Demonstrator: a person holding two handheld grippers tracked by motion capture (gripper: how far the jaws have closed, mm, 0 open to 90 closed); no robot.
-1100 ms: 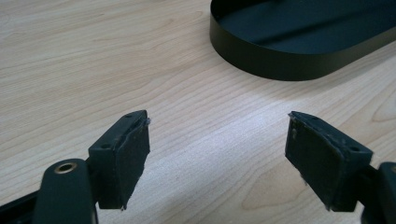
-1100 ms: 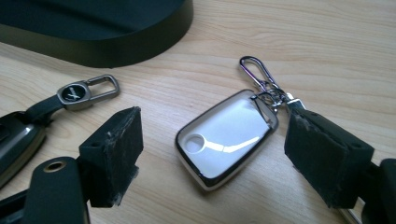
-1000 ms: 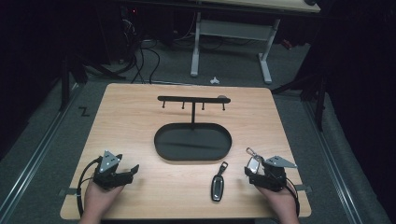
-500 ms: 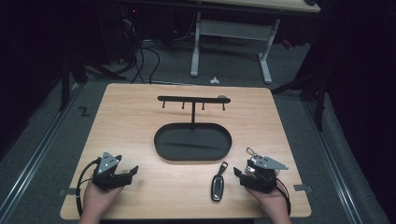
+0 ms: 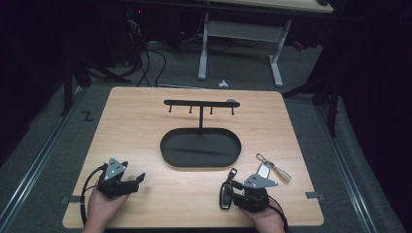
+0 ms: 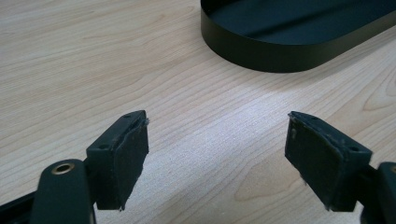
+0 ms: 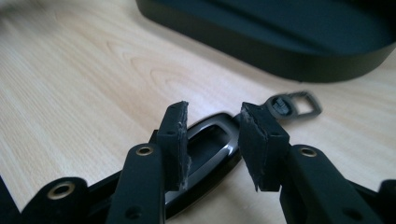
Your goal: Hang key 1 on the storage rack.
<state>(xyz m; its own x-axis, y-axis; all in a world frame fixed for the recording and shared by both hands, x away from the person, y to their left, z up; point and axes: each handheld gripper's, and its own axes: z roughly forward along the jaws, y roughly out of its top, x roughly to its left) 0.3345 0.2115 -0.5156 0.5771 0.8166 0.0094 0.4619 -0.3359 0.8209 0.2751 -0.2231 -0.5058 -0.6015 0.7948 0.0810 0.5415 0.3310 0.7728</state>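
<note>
Two bare forearms come in from the near edge, no sleeves visible. Each hand carries a black tool. The left tool has a grey three-cornered plate on top and a black cable looping from its rear. The right tool bears the same grey plate, with a cable trailing behind the hand. Close up, each tool ends in two blocky black jaws faced with matt, rubbery-looking pads, their edges slightly frayed. The pads sit on black arms, each showing a small brass-coloured ring, possibly a screw or bushing.
</note>
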